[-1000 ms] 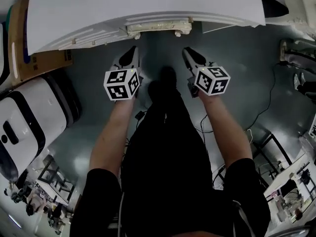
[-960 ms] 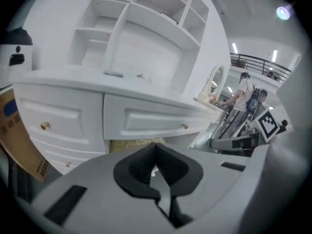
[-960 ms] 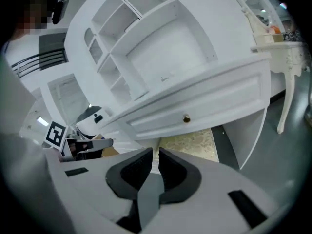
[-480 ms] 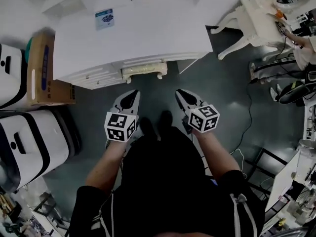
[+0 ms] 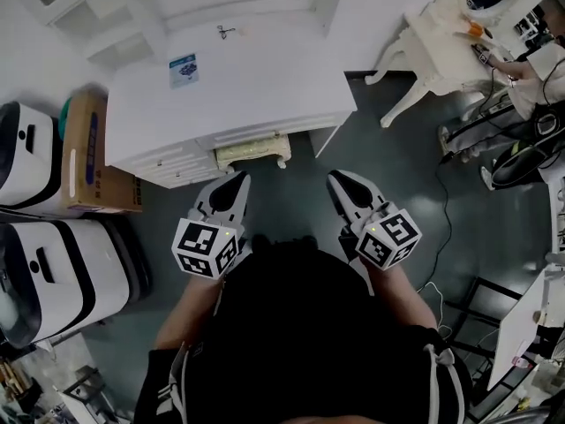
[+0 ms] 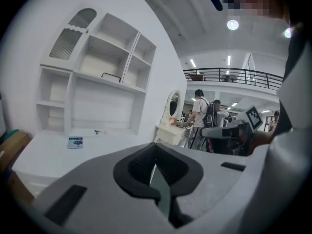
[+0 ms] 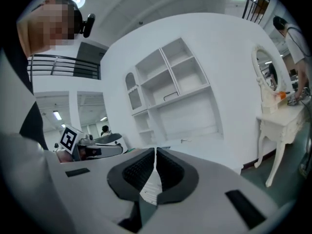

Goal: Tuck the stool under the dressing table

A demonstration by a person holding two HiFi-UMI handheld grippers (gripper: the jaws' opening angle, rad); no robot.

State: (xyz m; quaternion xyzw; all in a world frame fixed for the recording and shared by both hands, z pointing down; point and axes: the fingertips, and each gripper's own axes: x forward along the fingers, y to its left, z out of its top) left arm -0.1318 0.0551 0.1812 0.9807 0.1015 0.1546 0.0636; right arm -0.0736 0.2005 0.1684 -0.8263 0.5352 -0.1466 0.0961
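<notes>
The cream stool (image 5: 252,151) stands under the front edge of the white dressing table (image 5: 229,78), with only its near edge and one leg showing. Both grippers are held side by side in front of it, above the dark floor, touching nothing. My left gripper (image 5: 237,182) is shut and empty, pointing at the table. My right gripper (image 5: 337,180) is also shut and empty. In the left gripper view the closed jaws of the left gripper (image 6: 155,164) face the table top (image 6: 63,155) and its white shelf unit (image 6: 97,77). The right gripper (image 7: 155,155) faces the same shelves (image 7: 170,87).
A cardboard box (image 5: 88,153) and white machines (image 5: 53,254) stand left of the table. A second white table with curved legs (image 5: 433,38) is at the right, with a person's hand on it. Cables (image 5: 441,197) trail over the floor at the right.
The head view has risen, so the whole table top and shelves now show. Both shut grippers have lifted up and away from the stool, which stays under the table.
</notes>
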